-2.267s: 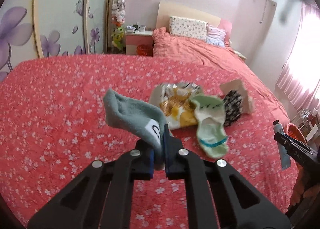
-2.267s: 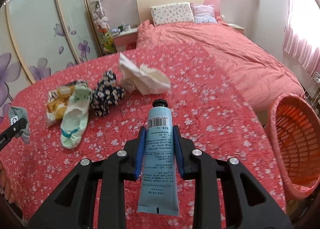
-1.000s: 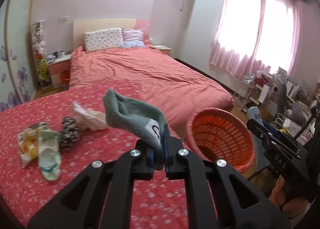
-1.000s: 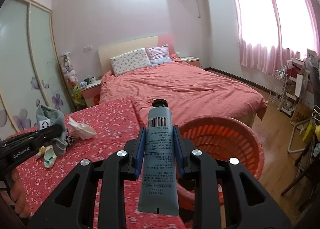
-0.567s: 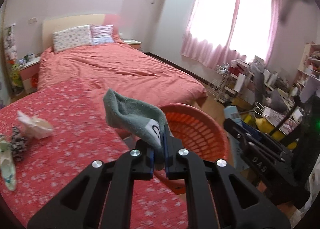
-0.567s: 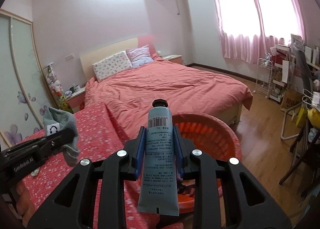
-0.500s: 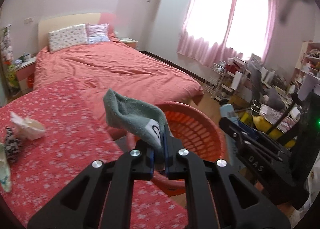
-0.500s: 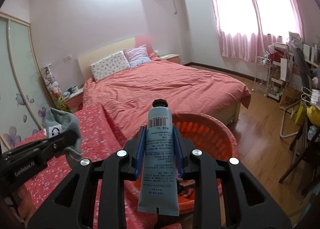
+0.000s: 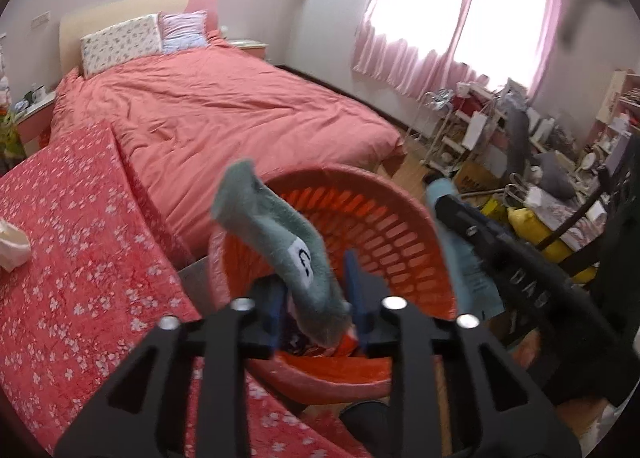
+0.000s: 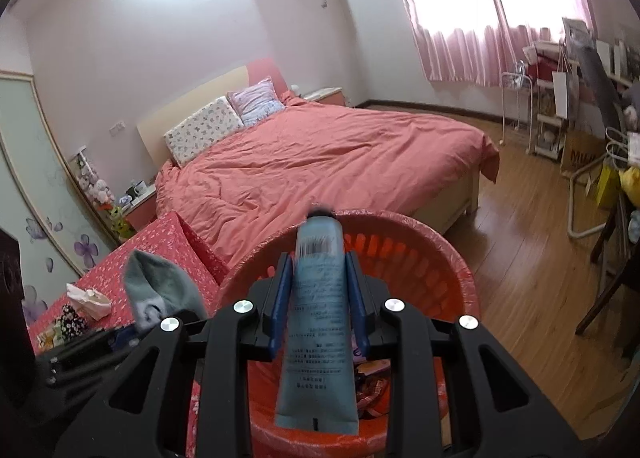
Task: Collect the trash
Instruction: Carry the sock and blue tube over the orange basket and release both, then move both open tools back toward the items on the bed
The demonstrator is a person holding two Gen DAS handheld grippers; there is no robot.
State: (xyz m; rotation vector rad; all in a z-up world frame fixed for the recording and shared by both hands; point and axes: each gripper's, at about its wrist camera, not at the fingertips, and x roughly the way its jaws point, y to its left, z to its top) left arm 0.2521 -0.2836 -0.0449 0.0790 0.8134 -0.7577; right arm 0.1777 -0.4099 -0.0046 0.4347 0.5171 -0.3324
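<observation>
— Both grippers had swung away from the flowered cover since a couple of seconds before; back then they were over the pile of socks, and now they hung over the basket (image 9: 404, 217). Did you see that?

— I did. The left gripper (image 9: 318, 300) was clamped tight on the sock (image 9: 280, 234) a second earlier. Now its jaws were opening, and the sock stood loose between them, its toe end tipped up and left, right above the basket's mouth.

— Was either pad touching it?

— The left one was clear of it. The right one sat close against the cloth; I couldn't tell whether it touched. Nothing was pinching it.

— And the other hand?

— The right gripper (image 10: 318, 298) kept its hold on the tube (image 10: 318, 322), same as before. Both blue pads pressed the tube's sides, cap pointing forward, crimped end toward the camera. It was over the basket too, cap near the far rim.

— Anything inside the basket?

— Some wrappers at the bottom, partly hidden by the tube.

— What was left on the cover (image 9: 72, 258)?

— A crumpled tissue (image 10: 90, 300) and, just beside it, a dark flowered sock (image 10: 72, 320), well apart from the basket. The big bed (image 10: 320, 161) lay beyond, with two pillows at its head.
</observation>
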